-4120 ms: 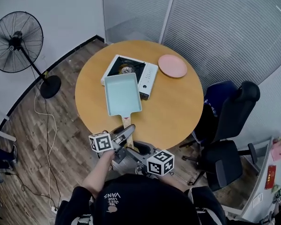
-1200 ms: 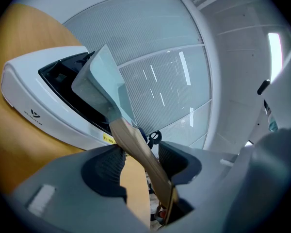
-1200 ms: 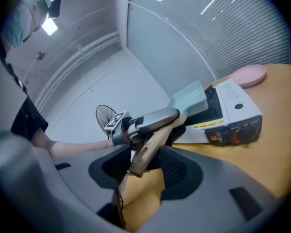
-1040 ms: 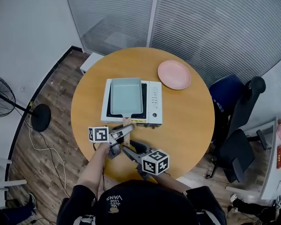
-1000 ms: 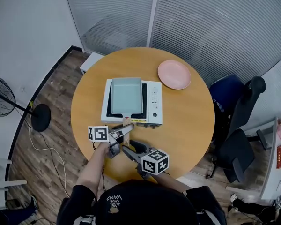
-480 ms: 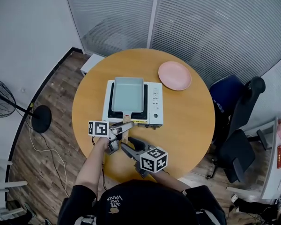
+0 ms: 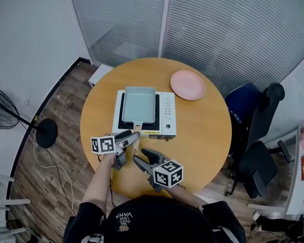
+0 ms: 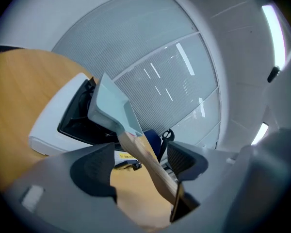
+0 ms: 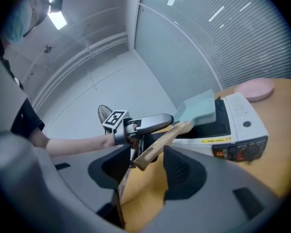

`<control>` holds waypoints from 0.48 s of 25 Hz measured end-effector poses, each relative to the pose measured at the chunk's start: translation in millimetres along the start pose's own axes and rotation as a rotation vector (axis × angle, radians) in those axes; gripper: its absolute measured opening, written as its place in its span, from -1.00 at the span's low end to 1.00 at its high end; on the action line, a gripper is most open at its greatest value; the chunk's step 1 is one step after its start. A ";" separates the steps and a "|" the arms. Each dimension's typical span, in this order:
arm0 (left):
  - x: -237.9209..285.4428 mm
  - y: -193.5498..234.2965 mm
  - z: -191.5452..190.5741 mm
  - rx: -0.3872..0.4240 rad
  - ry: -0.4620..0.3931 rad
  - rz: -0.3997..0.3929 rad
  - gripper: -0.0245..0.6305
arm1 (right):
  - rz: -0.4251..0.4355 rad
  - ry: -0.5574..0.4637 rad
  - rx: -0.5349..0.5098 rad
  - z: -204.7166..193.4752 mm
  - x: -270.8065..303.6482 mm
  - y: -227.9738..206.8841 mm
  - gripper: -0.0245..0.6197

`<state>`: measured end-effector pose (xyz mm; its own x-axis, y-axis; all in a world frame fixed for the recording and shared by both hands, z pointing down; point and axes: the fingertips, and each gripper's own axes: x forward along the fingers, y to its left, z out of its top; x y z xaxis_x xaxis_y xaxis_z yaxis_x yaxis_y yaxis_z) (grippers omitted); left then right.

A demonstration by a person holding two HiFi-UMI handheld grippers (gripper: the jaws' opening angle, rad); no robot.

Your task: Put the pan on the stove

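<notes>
The pale teal rectangular pan rests on the white tabletop stove, over its black burner. Its wooden handle points toward me past the stove's front edge. My left gripper reaches around that handle. Its jaws are opening, and a gap shows beside the left pad. The pan and stove lie just ahead of it. My right gripper hovers open beside the left one, just short of the handle's end, touching nothing. The right gripper view also shows the pan and the stove.
A pink plate lies on the round wooden table, right of the stove and behind it. Dark office chairs stand right of the table. A floor fan is at the left, with glass partitions behind.
Four seconds ago the pan lay over the stove's near edge; a second ago it sat on the burner. Since then the left gripper has drawn back slightly along the handle.
</notes>
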<state>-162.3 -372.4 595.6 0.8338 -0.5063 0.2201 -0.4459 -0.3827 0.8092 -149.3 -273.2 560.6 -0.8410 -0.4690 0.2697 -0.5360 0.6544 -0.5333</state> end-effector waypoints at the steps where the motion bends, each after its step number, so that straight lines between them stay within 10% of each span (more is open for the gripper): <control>1: -6.5 -0.9 4.6 0.018 -0.034 0.015 0.07 | -0.007 0.000 -0.005 -0.2 -2.9 -0.2 -0.35; 12: -80.8 -30.6 3.8 0.169 -0.247 0.114 0.07 | -0.059 -0.027 -0.051 -8.6 -37.7 20.8 -0.35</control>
<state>-217.3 -322.8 551.1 0.6805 -0.7175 0.1489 -0.5970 -0.4250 0.6804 -129.4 -236.7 546.2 -0.8060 -0.5231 0.2771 -0.5881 0.6545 -0.4751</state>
